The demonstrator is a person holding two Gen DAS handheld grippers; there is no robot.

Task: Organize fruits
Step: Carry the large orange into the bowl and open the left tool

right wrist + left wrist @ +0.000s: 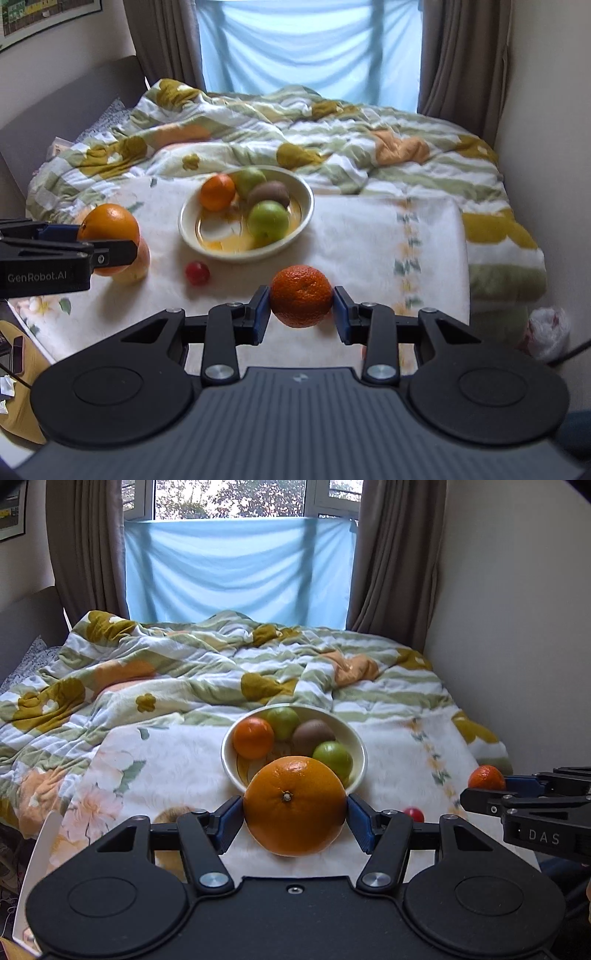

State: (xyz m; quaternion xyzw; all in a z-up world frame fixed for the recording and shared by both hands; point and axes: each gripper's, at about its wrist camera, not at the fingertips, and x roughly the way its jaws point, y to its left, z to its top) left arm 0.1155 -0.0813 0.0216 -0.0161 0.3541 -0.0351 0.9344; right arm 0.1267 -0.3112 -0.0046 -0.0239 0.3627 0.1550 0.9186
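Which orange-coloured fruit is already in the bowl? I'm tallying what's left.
The small orange at the bowl's left rim, beside the kiwi. The large orange and mandarin are each clamped in a hand-held gripper.

Soft window [236,498] daylight, fisheye-bent edges

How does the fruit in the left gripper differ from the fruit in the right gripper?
The large orange is clearly bigger than the small mandarin, so the left gripper stands wider than the right gripper. The large orange is a lighter, smoother orange; the small mandarin is redder and rougher. Both are clamped between blue pads, off the bed, outside the bowl.
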